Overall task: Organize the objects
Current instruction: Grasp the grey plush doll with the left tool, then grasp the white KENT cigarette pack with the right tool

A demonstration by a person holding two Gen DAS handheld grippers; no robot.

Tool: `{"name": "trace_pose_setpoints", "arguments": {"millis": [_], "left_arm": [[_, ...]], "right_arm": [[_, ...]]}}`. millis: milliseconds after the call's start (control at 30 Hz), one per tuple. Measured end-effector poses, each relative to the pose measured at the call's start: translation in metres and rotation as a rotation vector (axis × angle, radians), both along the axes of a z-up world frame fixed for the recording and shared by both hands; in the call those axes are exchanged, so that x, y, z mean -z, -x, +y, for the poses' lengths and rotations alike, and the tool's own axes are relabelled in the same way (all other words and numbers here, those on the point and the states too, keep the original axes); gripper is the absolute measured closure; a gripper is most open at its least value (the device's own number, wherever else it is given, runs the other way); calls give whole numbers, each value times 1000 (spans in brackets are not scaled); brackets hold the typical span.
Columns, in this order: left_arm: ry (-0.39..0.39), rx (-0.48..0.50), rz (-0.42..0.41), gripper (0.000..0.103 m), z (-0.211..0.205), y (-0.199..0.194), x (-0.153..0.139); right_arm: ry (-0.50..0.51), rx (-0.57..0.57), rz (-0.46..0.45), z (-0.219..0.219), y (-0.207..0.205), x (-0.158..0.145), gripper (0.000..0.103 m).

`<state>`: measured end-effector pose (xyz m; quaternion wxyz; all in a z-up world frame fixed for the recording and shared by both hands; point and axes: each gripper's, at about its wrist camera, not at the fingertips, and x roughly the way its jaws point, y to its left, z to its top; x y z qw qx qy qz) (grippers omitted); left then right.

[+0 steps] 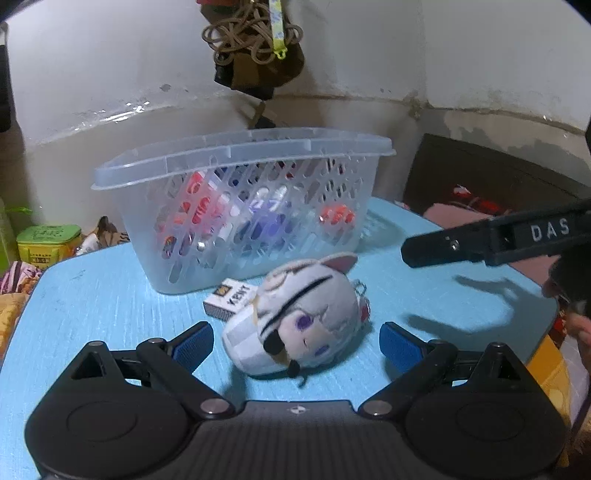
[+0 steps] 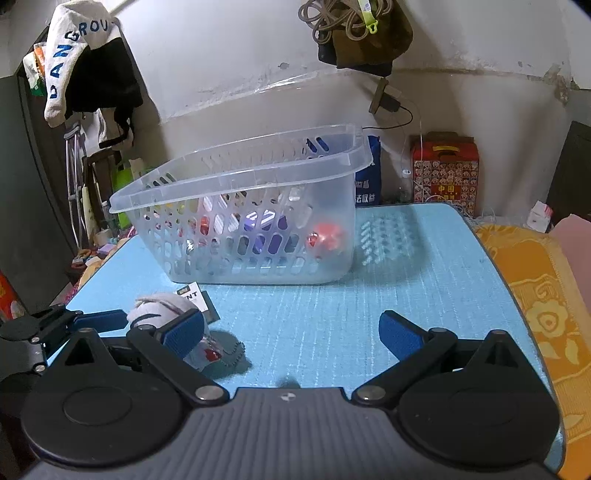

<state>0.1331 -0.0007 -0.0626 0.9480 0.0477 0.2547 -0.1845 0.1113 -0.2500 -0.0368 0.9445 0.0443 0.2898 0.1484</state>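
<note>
Blue table: my pale blue tabletop (image 1: 92, 295) carries everything here.
Basket: a clear plastic basket (image 1: 236, 221) with slotted walls stands toward the back of the table; red, purple and orange things show through the slots, but I can't make out what they are.
Plush toy: a grey-and-white plush (image 1: 299, 317) lies on its side just in front of the basket.
Cigarette pack: a white Kent pack (image 1: 229, 295) lies flat between plush and basket, touching the plush.
My left gripper (image 1: 295, 345): jaws spread wide, blue pads to either side of the plush, neither pad touching it.
My right gripper (image 2: 291, 334): jaws spread wide over bare table, holding nothing; the plush sits off beyond its left finger.
Wall: a bundle of cord (image 2: 340, 18) hangs above the basket.
</note>
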Motion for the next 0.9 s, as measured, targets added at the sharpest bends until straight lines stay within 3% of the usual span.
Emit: {"name": "trace_pose_setpoints", "arguments": {"millis": [100, 267, 367, 467, 700, 900], "left_arm": [[6, -19, -13, 6, -6, -4, -1], [-54, -54, -48, 17, -18, -6, 4], [-45, -40, -64, 21, -14, -2, 4], [-69, -37, -126, 22, -9, 11, 0], [-31, -45, -132, 22, 29, 20, -10], [34, -131, -121, 22, 68, 17, -17]], "right_arm": [[-4, 0, 6, 2, -2, 0, 0], [1, 3, 8, 5, -2, 0, 0], [-1, 4, 4, 6, -2, 0, 0], [-7, 9, 9, 7, -2, 1, 0], [-30, -12, 37, 25, -8, 7, 0], [43, -74, 33, 58, -5, 14, 0]]}}
